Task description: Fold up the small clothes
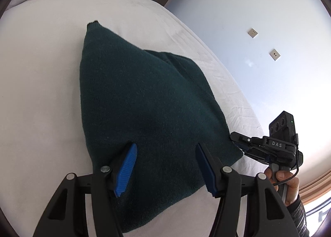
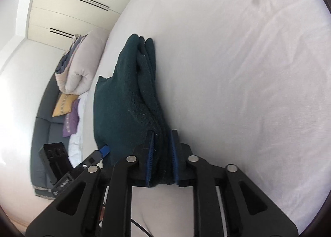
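Left wrist view
Left tongs [image 1: 165,169]: jaws spread wide, blue ribbed pads empty, poised over the near part of the dark green knitted garment [image 1: 144,112].
Garment: folded into a rough wedge on the white bed sheet [image 1: 41,92], its far point aimed up the bed.
Right tongs [image 1: 243,147]: at the garment's right corner, by the bed's edge.
Room: broad bare sheet to the left; the bed edge and pale wall are near on the right.

Right wrist view
Right tongs [image 2: 162,154]: clamped on several stacked layers of the garment [image 2: 124,102].
Step, as I judge it: hold the layers aligned while setting the fold; release only once flat.
Edge: the folded pale duvet [image 2: 82,63] and grey sofa [image 2: 41,133] lie beyond the bed's left edge.
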Demonstrator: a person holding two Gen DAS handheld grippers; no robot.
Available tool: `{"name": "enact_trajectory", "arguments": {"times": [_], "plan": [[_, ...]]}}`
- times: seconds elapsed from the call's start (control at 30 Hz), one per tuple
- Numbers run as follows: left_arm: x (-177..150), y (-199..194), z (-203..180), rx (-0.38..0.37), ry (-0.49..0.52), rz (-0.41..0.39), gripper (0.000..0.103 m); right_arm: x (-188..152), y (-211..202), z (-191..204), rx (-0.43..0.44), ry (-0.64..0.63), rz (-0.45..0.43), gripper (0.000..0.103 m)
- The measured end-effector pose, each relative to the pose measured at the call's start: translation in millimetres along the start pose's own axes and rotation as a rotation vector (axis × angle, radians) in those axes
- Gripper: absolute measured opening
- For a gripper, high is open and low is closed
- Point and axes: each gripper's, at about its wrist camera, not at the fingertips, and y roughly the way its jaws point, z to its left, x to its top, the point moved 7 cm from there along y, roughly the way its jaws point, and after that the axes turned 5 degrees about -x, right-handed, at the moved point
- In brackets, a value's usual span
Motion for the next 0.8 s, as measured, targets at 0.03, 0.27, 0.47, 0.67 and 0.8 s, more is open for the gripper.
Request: {"name": "enact_trajectory", "arguments": {"times": [0.03,0.27,0.47,0.67,0.8], "plan": [[4.1,-8.4,-3.3,0.012,0.019,-0.029,0.062,0.6,-9.9,3.6,-0.035,-0.015,-0.034,0.019],[20.3,-9.7,6.4,0.045,0.029,-0.055,0.062,-13.2,-41.0,73.2,0.045,-0.207,-0.095,0.019],[16.7,-2.8,8.5,0.063,0.054,-0.025,0.062,-25.6,7.7,35.4,-0.047,-0.166,0.020,0.011],[65.7,-13.8,6.6,0.107,0.102,-0.106,0.062,-24.5,-23.8,41.8,0.000,-0.160,-0.024,0.016],[77.0,25.3,31.3,0.172,0.066,0.001,0.062,4.6,-37.1,78.1,0.071,-0.204,-0.076,0.016]]}}
